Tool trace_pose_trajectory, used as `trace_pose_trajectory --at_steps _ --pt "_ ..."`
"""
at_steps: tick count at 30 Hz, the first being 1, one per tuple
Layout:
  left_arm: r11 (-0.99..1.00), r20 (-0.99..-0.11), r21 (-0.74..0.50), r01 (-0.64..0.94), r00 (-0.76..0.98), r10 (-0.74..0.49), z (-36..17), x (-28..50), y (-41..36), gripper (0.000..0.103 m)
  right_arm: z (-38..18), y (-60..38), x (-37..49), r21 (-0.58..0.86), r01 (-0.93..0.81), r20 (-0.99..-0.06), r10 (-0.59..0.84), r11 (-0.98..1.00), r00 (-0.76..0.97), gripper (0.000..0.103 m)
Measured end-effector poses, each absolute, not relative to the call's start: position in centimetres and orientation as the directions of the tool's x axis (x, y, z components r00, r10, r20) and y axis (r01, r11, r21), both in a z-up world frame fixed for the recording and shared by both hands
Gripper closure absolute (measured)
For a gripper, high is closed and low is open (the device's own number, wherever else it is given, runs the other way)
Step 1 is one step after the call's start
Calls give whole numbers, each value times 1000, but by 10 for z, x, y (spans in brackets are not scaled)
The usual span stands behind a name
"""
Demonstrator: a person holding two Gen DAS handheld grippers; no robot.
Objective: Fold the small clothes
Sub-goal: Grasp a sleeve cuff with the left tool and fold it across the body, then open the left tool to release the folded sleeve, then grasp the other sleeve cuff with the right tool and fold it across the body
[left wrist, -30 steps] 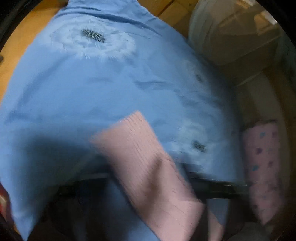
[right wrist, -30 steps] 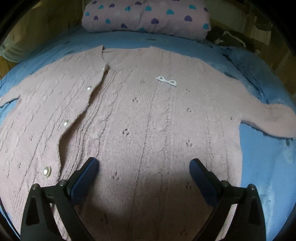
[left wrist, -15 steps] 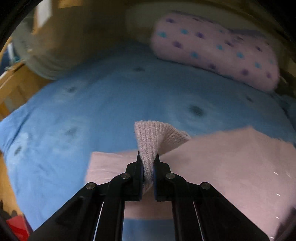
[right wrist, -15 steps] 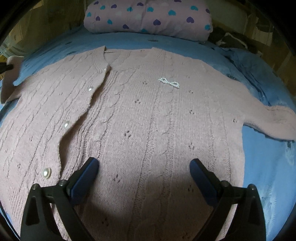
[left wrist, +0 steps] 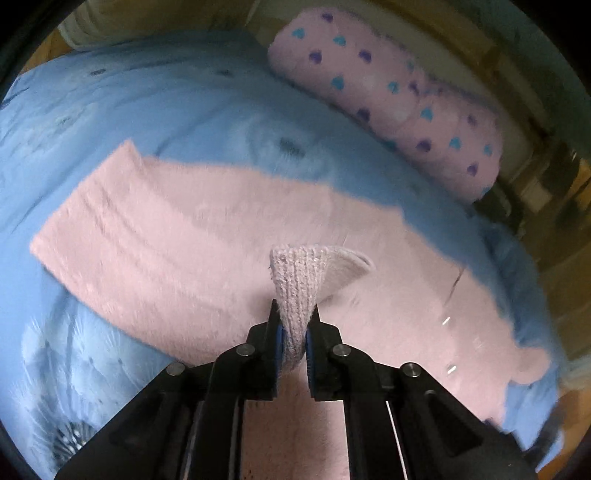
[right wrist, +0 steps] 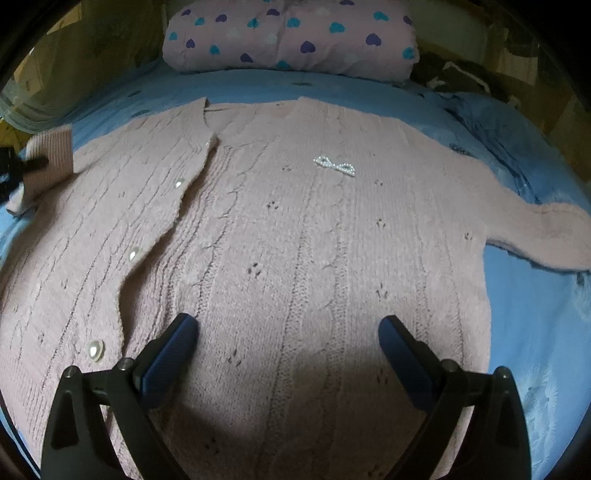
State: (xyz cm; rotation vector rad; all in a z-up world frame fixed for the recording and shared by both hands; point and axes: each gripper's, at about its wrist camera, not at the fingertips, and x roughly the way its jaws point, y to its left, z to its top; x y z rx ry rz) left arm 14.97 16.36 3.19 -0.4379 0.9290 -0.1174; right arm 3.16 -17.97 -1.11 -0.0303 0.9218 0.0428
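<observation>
A pink knitted cardigan [right wrist: 295, 258] with pearl buttons and a small bow lies spread flat on a blue bedcover [right wrist: 535, 314]. In the left wrist view my left gripper [left wrist: 294, 332] is shut on the ribbed cuff [left wrist: 299, 280] of the cardigan's left sleeve, which stands folded up above the sweater's body [left wrist: 166, 240]. That lifted cuff [right wrist: 51, 155] also shows at the far left of the right wrist view. My right gripper [right wrist: 288, 332] hovers open over the cardigan's lower front, holding nothing. The right sleeve [right wrist: 546, 236] lies stretched out sideways.
A pink pillow [right wrist: 291, 37] with heart prints lies at the head of the bed, beyond the collar. Rumpled blue cloth [right wrist: 491, 122] and dark items sit at the back right. A wooden floor and pale furniture [left wrist: 110, 22] border the bed.
My left gripper took hold of the left sleeve cuff and has carried it up and inward over the cardigan's body. The right gripper has stayed still and open.
</observation>
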Motion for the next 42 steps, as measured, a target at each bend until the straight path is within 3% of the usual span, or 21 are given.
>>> trace_pose_trajectory --at_steps 1,3,6,8,11,14,16,17,19,21,24,28,30,31,32,34,38,42 --pt "885 -757 -453 -108 570 -318 20 150 165 87 -11 -180 32 -8 -50 -797 24 999 603 2" --pt "723 -674 -664 -191 572 -468 -4 138 183 82 -11 -179 32 -11 -47 -799 19 999 601 2" --pt "591 -610 -749 -300 659 -439 -6 108 199 82 -12 -177 33 -26 -33 -800 -1 999 599 1" --pt "624 -657 -706 -334 637 -402 1 90 197 77 -11 -174 32 -41 -27 -797 -16 999 604 1" --pt "833 -768 -478 -279 592 -243 28 74 177 77 -2 -171 25 -74 -6 -775 -54 997 630 7" --pt "942 -753 -245 -230 657 -36 60 60 164 77 37 -156 9 -42 -53 -693 9 998 721 14" --pt "942 -718 -238 -237 696 -6 75 51 173 77 62 -139 6 -12 -103 -638 72 995 767 14" --pt "920 -706 -304 -248 707 -42 82 49 182 77 72 -129 12 37 -139 -633 131 990 763 14" --pt "864 -678 -438 -249 723 -135 88 47 200 77 77 -102 44 282 -248 -683 375 927 626 14" --pt "827 -663 -500 -255 728 -177 92 46 210 77 59 -79 88 579 -214 -646 603 787 469 21" --pt "874 -715 -417 -251 684 -144 92 55 209 77 27 -55 130 677 -60 -654 637 734 408 25" --pt "904 -739 -343 -255 667 -92 96 67 208 77 2 -12 145 581 -86 -723 562 809 402 25" --pt "903 -725 -355 -244 682 -101 101 73 212 77 0 0 146 527 -118 -733 520 842 438 31" --pt "901 -719 -361 -242 688 -103 104 74 214 77 2 4 149 511 -137 -735 514 848 441 43" --pt "899 -717 -368 -239 688 -110 106 77 216 77 1 8 153 500 -166 -738 518 850 432 64" --pt "899 -720 -368 -239 684 -113 108 83 217 77 3 13 163 497 -225 -739 545 838 397 92" --pt "903 -723 -336 -267 688 -66 112 90 222 77 11 0 169 513 -268 -720 579 815 383 97" --pt "898 -727 -329 -293 685 -43 109 89 227 77 55 -32 160 493 -306 -655 579 814 485 97"
